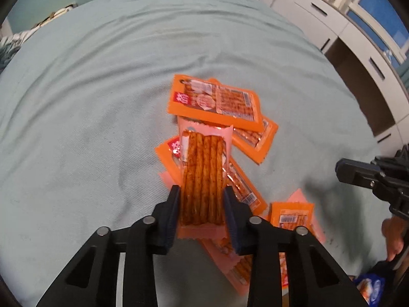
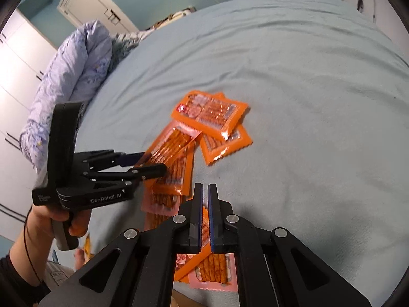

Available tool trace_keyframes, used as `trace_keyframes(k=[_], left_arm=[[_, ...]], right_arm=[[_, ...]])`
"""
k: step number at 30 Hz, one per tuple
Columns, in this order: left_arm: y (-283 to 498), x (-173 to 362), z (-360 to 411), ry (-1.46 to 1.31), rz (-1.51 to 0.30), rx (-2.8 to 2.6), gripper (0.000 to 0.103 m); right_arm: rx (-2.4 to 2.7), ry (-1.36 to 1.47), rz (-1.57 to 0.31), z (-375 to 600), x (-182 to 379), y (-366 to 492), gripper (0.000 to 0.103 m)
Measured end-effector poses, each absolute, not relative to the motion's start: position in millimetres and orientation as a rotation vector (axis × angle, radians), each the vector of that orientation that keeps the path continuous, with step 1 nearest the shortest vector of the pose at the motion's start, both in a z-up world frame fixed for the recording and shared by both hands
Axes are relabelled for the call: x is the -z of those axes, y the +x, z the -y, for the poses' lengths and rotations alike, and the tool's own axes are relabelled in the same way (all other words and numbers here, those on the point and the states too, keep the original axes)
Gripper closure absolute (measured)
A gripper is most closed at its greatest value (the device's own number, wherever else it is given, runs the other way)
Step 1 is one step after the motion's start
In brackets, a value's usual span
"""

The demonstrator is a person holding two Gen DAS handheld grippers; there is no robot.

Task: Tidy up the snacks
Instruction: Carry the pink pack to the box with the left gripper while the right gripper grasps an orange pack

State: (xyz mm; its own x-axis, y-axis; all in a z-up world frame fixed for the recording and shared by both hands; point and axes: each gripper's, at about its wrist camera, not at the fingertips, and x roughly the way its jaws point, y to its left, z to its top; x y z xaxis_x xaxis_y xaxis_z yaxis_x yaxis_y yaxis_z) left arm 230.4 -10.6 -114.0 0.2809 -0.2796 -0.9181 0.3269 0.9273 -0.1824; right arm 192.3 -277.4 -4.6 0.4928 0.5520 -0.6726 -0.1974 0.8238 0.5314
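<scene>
From the left wrist, the left gripper (image 1: 202,202) has its jaws closed on a pink packet (image 1: 203,179) of spicy sticks, gripping it by its long sides and holding it lifted above the loose pile (image 1: 245,186), probably so it can go onto the neater orange stack (image 1: 217,99) just beyond. The bedsheet (image 1: 89,102) lies bare to the left and far side, so there is plenty of room to carry. From the right wrist, the right gripper (image 2: 205,194) hovers with its jaws nearly together and nothing between them, over the pile's near end close to the bed edge. A bunched duvet (image 2: 71,76) bounds the left side; the sheet to the right is open.
</scene>
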Motion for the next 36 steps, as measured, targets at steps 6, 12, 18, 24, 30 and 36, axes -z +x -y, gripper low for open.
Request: trace_keyframes(k=[6,12,18,24,30,36], left_arm=[[217,82,-10,-0.031,-1.147,0.378,0.098],[185,34,-27,-0.062,-1.048,0.375,0.098],[138,-10,-39,-0.092,-0.931,0.413,0.098],[77,-23,-49,-0.127,-0.884,0.471,0.098],[20,-27,-53,-0.119,-0.878,0.513,0.098],[-9,-23,-41,-0.06,-0.92,0.571,0.098]], right_arm=[[-0.443,0.463,-0.88,300,-12,159,0.101],[-0.423,0.492,-0.774,313,-33,111,0.101],[-0.42,0.513,-0.676,317,-38,60,0.101],[-0.364,0.573,-0.647,332,-22,7,0.101],[-0.342,0.615,-0.634,331,-25,-23,0.101],[-0.367,0.602,-0.76,315,-16,-3,0.101]])
